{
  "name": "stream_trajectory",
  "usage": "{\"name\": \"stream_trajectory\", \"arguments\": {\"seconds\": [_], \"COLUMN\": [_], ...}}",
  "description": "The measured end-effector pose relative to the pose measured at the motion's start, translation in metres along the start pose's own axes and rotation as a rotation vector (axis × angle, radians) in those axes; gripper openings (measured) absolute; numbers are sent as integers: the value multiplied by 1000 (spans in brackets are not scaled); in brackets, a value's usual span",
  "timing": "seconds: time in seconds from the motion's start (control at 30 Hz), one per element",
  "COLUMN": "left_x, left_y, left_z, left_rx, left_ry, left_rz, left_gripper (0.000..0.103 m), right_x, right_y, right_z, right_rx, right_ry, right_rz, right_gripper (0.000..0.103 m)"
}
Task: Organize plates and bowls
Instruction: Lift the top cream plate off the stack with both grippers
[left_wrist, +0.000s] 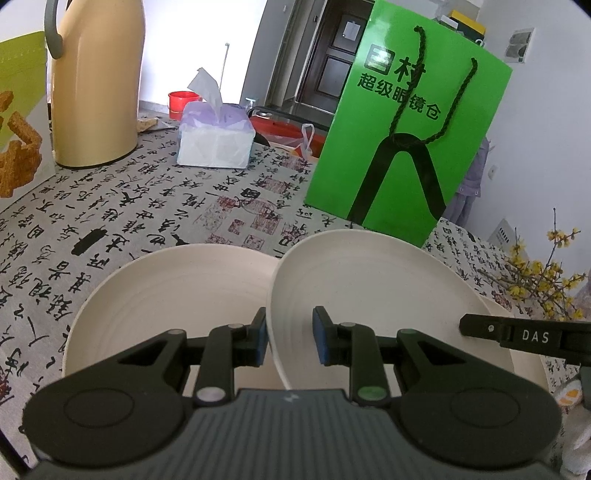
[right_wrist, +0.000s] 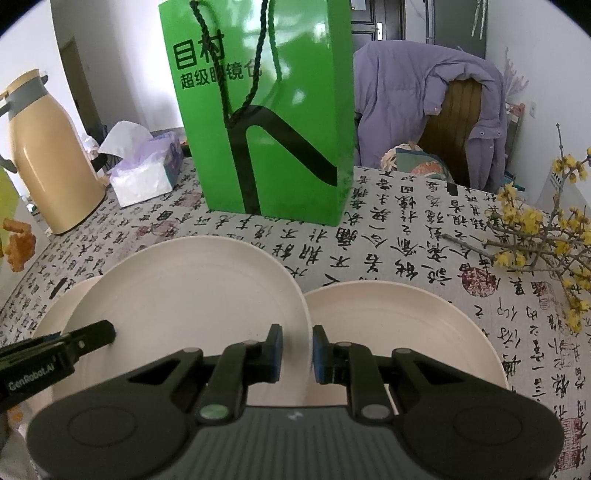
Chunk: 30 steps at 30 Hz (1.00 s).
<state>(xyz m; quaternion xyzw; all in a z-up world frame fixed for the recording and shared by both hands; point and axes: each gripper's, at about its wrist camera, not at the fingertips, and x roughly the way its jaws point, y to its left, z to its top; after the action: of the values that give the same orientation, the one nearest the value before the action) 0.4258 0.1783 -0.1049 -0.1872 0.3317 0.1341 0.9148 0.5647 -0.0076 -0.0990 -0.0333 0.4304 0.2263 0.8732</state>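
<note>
1. Grippers: both are nearest the viewer, angled down at the table, and share one plate between them.
2. Left gripper: jaws nearly together, blue pads set either side of the left rim of the middle plate. The grip is narrow and only the rim is held.
3. Right gripper: jaws closer together than the left's, clamped on the opposite rim of the same plate.
4. Middle plate: cream, ridged inside, held off the cloth and tilted. It overlaps the plates on either side.
5. Left plate: cream, flat on the tablecloth, partly under the raised plate's edge. No gripper touches it.
6. Right plate: cream, flat on the cloth, just beside the right gripper's outer finger. Whether they touch cannot be told.
7. Branches: bare twigs with yellow blossom, lying on the cloth near the right plate.
8. Bag: green paper, rope handles, upright on the cloth behind the plates.
9. Tissue box: left of the bag and farther back, one tissue sticking up.
10. Flask: beige with a grey handle, upright at the far left of the table.
11. Beyond the table: a purple jacket is draped over a wooden chair, and a red bucket stands on the floor.
</note>
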Motion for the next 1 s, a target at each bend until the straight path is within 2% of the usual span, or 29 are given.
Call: {"name": "stream_trajectory", "arguments": {"seconds": [0.63,1.0], "left_x": [-12,-29], "left_y": [4,-2], "left_z": [7,9], "left_rx": [-26,-1], "left_ry": [-28,-80], "left_rz": [-16,-2], "left_gripper": [25,25], "right_x": [-16,-33], "right_y": [7,7], "right_z": [6,6], "right_rx": [4,14], "right_ry": [-43,-74], "right_rz": [18,34], "right_gripper": [16,16]}}
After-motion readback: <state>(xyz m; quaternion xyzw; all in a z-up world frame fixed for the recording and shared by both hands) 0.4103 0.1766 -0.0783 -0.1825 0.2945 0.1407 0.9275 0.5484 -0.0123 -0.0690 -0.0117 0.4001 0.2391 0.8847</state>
